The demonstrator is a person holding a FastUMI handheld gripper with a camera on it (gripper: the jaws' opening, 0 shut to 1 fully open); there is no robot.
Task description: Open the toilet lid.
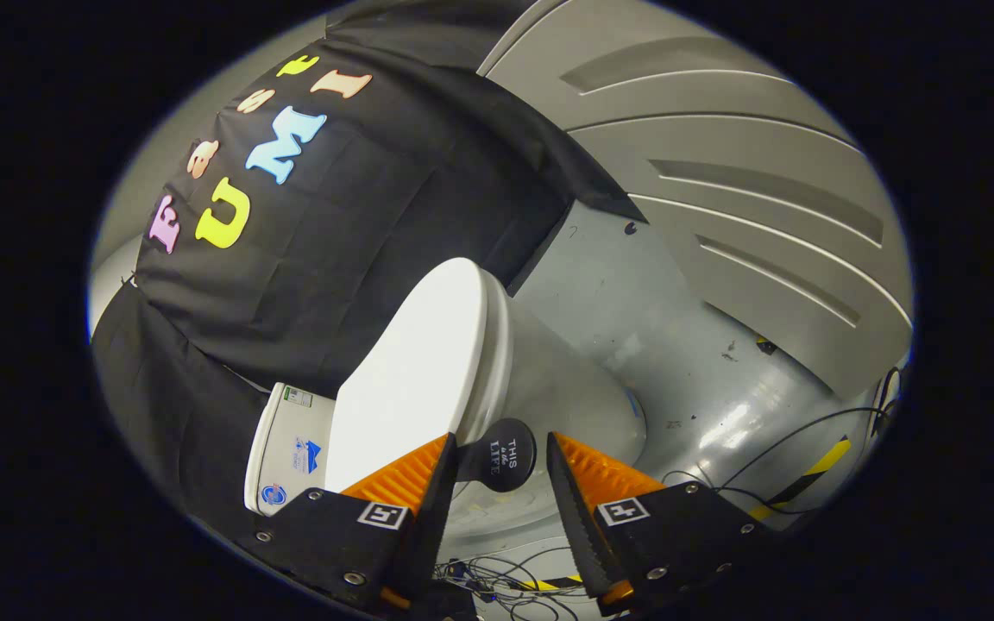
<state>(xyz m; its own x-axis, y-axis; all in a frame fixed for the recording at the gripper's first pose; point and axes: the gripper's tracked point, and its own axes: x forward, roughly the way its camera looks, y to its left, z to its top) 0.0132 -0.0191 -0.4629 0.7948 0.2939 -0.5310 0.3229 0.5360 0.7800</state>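
A white toilet stands against the black cloth wall, seen tilted. Its lid (424, 371) lies down flat on the bowl (566, 388), and the tank (286, 448) is behind it. A round black handle (510, 461) sticks out from the lid's front edge. My gripper (501, 440) is open, its fingers on either side of this handle. The left finger (415, 479) overlaps the handle's edge, while a thin gap shows between the handle and the right finger (588, 474). The handle's stem is hidden behind the left finger.
The glossy grey floor (687, 388) spreads beyond the bowl. Loose black cables (773, 448) and yellow-black tape (816, 470) lie on it to the right, more wires (497, 586) below the fingers. Grey ribbed wall panels (747, 198) rise behind.
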